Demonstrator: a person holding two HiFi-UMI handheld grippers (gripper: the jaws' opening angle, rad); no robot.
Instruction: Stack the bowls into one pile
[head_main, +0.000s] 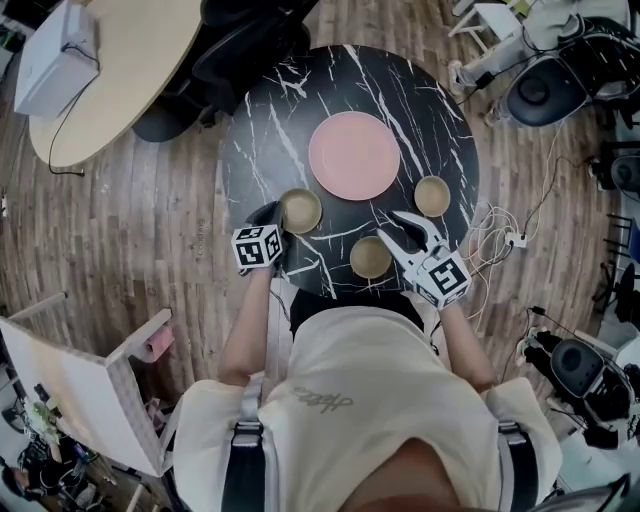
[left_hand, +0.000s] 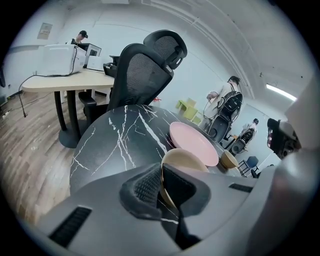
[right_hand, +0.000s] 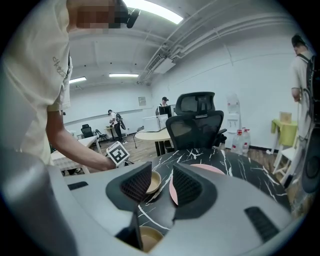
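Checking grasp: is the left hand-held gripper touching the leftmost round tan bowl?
Touching. Left gripper view: left hand-held gripper clamps the round tan bowl by its rim.

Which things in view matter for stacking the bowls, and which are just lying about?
For the job: left bowl, its rim clamped by the left gripper; middle bowl; right bowl; open right gripper.
Lying about: pink plate; office chair.

A round black marble table (head_main: 270, 120) stands on a wood plank floor (head_main: 130, 230). Past the fingers (left_hand: 145, 185) of the left gripper (left_hand: 161, 172) sits a black mesh office chair (left_hand: 142, 75), with a pale desk (left_hand: 65, 82) to its left. White walls (right_hand: 250, 75) rise to ceiling strip lights (right_hand: 150, 10).
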